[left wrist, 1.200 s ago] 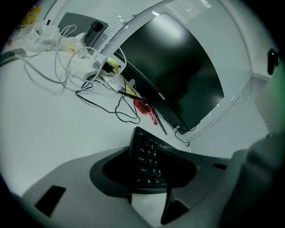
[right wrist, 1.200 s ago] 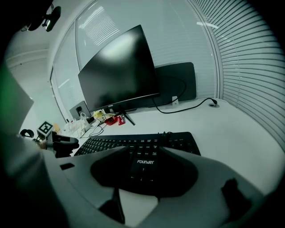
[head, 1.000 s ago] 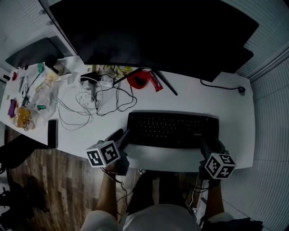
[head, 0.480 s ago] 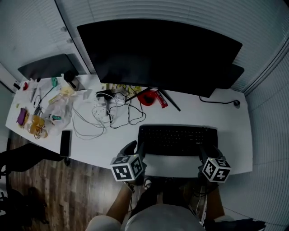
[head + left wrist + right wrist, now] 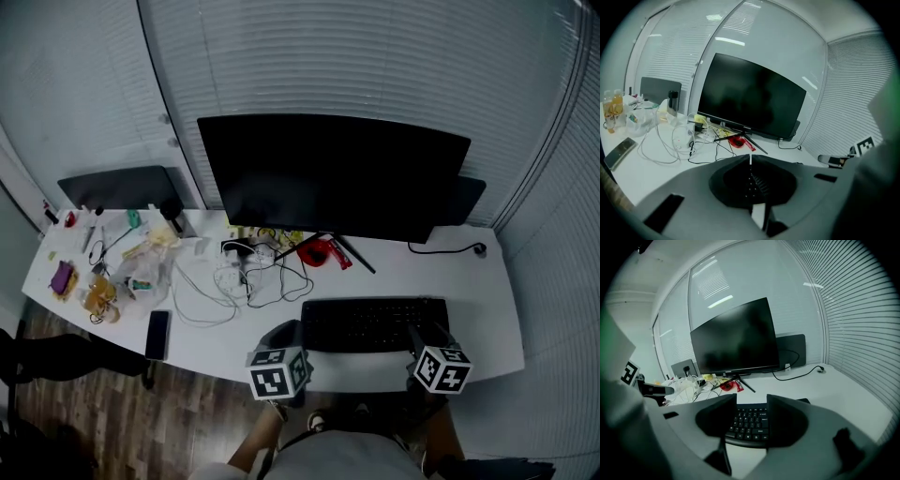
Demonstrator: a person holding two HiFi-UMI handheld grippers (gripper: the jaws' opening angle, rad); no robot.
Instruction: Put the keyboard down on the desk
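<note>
**Keyboard down: back both tools off cleanly**

The keyboard (image 5: pixel 375 323) lies flat on the white worktop (image 5: pixel 487 319), at 6 o'clock from the monitor (image 5: pixel 333 173) and near the front edge. It looks roughly square to the screen.

Left tool (image 5: pixel 750 157): jaws have just been closing and now meet, with nothing between them. It sits at the keyboard's 8 o'clock.

Right tool (image 5: pixel 752 398): jaws stand apart and grip nothing. The keyboard's near edge shows through the gap, beyond the tips. It sits at the keyboard's 5 o'clock.

Judgement: the placing looks done, and what remains is getting clear.
- Draw both tools straight back toward 6 o'clock, off the worktop's front edge, without sweeping sideways.
- Keep the right tool's jaws wide until the tips are well past the keyboard's corner. A clipped corner would skew it.
- The left tool, being closed, should stay off the near edge and not push it.
- The loose cables (image 5: pixel 253 281) at the keyboard's 10 o'clock lie apart from it. Leave them be.
</note>
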